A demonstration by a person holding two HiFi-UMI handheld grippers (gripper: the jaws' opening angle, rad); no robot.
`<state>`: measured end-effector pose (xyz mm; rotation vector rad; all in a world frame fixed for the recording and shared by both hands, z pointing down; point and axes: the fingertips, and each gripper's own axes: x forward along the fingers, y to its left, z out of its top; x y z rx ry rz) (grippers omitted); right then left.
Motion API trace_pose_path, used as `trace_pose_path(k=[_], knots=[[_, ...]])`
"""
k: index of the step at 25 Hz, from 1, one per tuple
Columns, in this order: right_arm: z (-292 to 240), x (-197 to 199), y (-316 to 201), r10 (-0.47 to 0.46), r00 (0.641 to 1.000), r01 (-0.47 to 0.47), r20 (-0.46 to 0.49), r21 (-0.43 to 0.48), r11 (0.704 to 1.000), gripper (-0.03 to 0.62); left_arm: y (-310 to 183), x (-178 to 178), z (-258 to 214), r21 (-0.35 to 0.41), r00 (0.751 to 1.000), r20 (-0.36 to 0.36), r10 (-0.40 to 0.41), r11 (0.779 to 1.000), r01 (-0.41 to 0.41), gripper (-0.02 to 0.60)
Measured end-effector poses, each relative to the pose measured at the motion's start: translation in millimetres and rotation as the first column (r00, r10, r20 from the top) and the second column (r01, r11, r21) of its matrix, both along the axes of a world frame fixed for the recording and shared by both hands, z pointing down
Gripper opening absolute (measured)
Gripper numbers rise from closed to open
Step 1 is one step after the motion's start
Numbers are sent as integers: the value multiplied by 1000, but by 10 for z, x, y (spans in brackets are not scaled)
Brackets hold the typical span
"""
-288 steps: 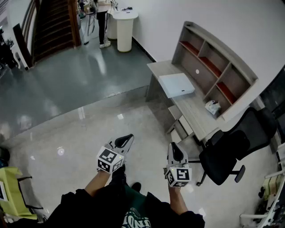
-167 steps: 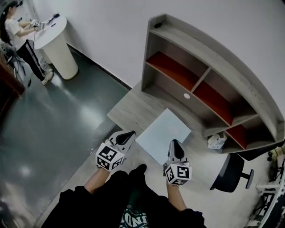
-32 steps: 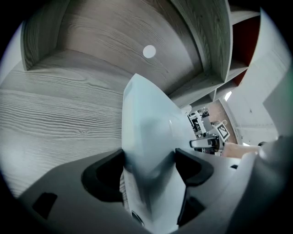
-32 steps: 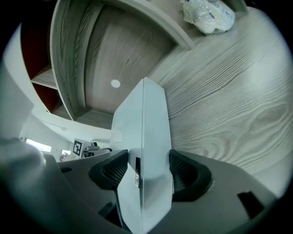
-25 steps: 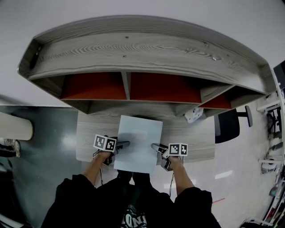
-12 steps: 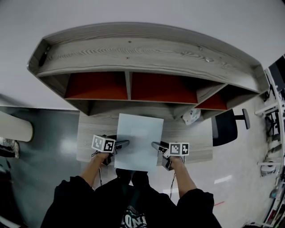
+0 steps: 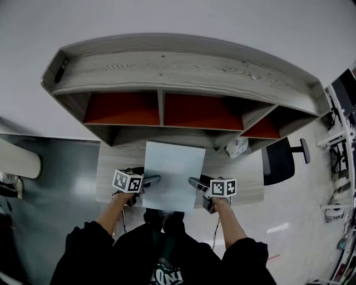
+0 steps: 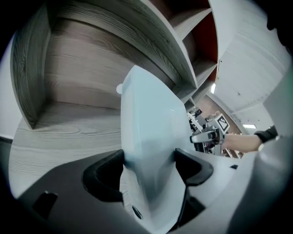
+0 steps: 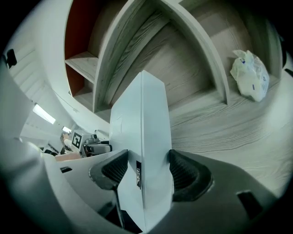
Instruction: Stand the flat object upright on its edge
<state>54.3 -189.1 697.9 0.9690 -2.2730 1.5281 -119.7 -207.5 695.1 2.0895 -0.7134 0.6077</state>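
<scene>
Clamping the flat white box [image 7: 173, 175] by its side edges at frame centre, the left gripper [image 7: 154, 179] and right gripper [image 7: 192, 181] both pinch it over the desk [image 7: 108, 167]. Raising both sides evenly, pivoting on the far edge, should prevent slipping.

Grey wooden desk [image 7: 114, 158] with shelf hutch [image 7: 183, 64], white wall [image 7: 167, 16], black chair [image 7: 278, 161].

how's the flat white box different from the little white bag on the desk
The flat white box is large, smooth and straight-edged; the white bag is small and crumpled. The box is clamped at its side edges by the left gripper and the right gripper; the bag lies untouched near the desk's right end. Both are whitish.
</scene>
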Motion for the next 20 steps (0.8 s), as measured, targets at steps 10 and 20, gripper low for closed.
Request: trace_pose_path(k=[10, 20], knots=[[-254, -21, -83, -73, 992, 87, -102, 145, 986, 264, -84, -34, -291, 168, 998, 52, 40, 985, -48, 354], [-557, -46, -207, -68, 983, 120, -171, 313, 942, 264, -195, -61, -572, 315, 993, 110, 46, 946, -79, 351]])
